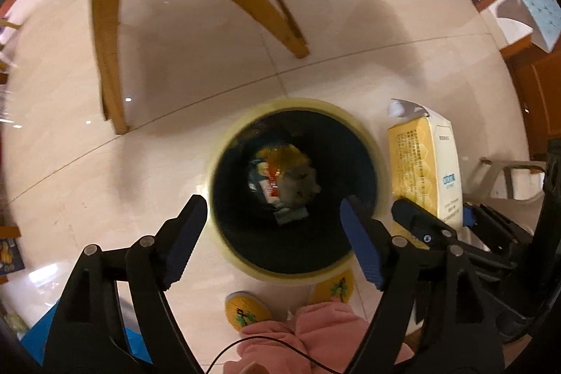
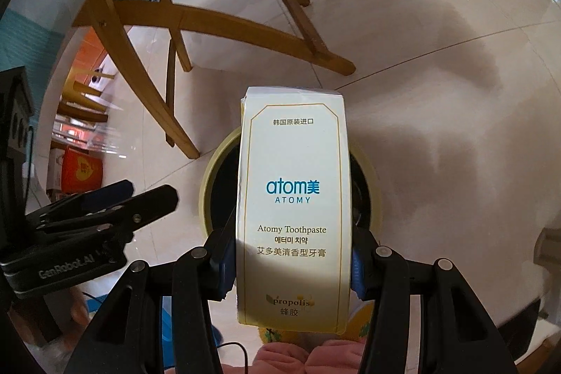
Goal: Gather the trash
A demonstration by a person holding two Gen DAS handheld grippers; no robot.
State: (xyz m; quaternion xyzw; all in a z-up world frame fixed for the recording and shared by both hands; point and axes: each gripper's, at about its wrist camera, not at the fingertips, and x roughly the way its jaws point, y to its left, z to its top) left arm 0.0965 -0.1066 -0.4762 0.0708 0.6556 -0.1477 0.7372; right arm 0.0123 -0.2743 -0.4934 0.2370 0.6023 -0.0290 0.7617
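Note:
A round trash bin (image 1: pixel 224 254) with a pale yellow rim stands on the tiled floor, and crumpled colourful wrappers (image 1: pixel 280 177) lie at its dark bottom. My left gripper (image 1: pixel 273 204) points straight down over the bin's mouth, open, with nothing between its fingers. In the right wrist view my right gripper (image 2: pixel 291 265) is shut on a cream Atomy toothpaste box (image 2: pixel 292 198), which it holds upright above the bin (image 2: pixel 210 170). The same box (image 1: pixel 424 170) shows just right of the bin in the left wrist view. My left gripper (image 2: pixel 147 193) is also seen from the side there.
Wooden chair legs (image 1: pixel 108 58) stand on the floor beyond the bin. The person's yellow slippers (image 1: pixel 245 307) and pink trouser legs (image 1: pixel 315 332) are close beside the bin's near side. Brown cabinets (image 1: pixel 540 86) line the right; a blue object (image 1: pixel 38 332) lies at lower left.

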